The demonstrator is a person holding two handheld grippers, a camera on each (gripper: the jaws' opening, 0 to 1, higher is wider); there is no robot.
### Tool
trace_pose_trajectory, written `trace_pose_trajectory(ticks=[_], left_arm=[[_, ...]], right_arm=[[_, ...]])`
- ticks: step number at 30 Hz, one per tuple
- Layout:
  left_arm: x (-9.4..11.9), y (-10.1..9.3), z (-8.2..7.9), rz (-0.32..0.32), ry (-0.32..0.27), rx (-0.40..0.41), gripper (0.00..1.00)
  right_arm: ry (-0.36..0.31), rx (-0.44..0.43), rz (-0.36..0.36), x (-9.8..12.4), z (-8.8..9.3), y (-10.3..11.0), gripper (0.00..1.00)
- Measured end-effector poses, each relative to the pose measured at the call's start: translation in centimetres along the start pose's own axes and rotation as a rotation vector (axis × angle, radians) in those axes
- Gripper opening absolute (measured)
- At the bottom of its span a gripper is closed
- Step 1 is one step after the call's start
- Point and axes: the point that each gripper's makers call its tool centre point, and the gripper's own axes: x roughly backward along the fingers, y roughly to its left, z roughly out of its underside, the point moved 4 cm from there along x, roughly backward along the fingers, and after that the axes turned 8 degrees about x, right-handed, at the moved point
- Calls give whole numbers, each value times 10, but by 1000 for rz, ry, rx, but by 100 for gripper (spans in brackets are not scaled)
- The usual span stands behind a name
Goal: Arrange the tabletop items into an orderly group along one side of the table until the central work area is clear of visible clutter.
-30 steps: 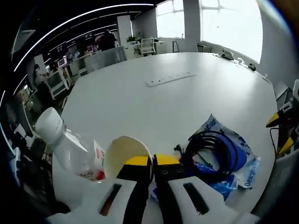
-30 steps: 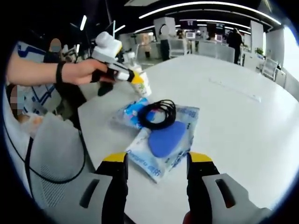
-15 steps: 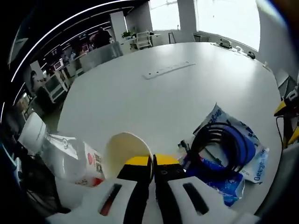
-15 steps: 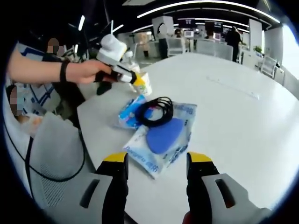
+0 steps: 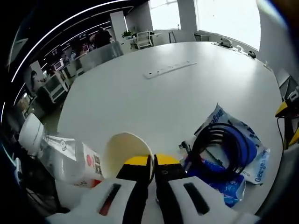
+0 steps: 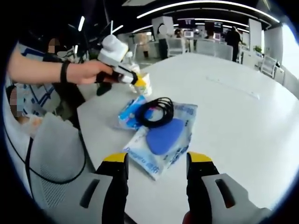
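table [image 5: 140, 102]: white | on it: power strip [image 5: 169, 70], packets [image 6: 161, 140], bottle [image 5: 58, 154]

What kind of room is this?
Probably an open-plan office or lab: a big white table with a power strip, desks with monitors behind, and ceiling light strips.

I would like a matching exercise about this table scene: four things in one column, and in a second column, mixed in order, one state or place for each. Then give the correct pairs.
Things
1. paper cup
2. black cable coil
3. plastic bottle
4. right claw

States or places
A. open, holding nothing
B. lying on the blue and white packets
C. tipped over near the table edge, beside the cup
D. rim pinched by the left claw

Pairs: 1-D, 2-B, 3-C, 4-A
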Motion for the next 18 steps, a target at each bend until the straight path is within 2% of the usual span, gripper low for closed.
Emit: trace_pose_trajectory(ticks=[7, 18], left_arm=[[9, 0, -5, -1, -28, 8, 9], [21, -3, -10, 24, -77, -13, 11]], right_arm=[[0, 0, -3, -1, 0, 1, 48], [-6, 1, -6, -4, -3, 4, 48]])
